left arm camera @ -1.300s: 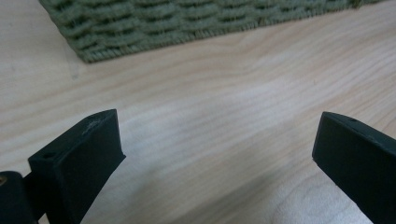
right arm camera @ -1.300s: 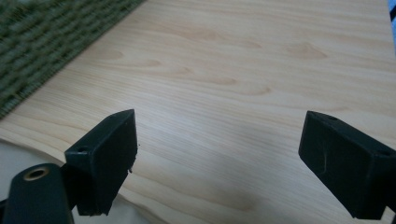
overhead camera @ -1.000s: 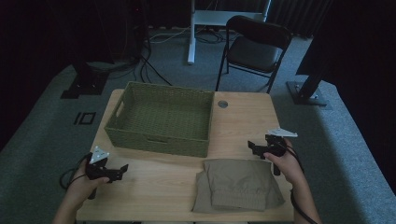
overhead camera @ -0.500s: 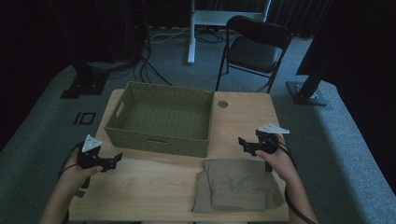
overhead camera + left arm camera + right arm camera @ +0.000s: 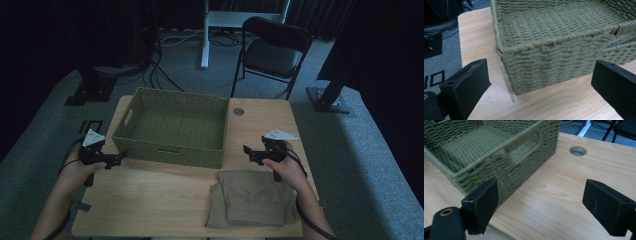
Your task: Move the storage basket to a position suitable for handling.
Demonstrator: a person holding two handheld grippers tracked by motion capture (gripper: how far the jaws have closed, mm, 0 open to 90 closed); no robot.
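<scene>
Both grippers flank basket (image 5: 172,127), jaws apart.

Overhead forward view; both gripper views close on the shared basket (image 5: 172,125).

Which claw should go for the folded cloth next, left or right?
Right, probably. The right claw hovers open just above the folded cloth at the table's near right. The left claw, also open, sits at the basket's near left corner, across the table.
</scene>
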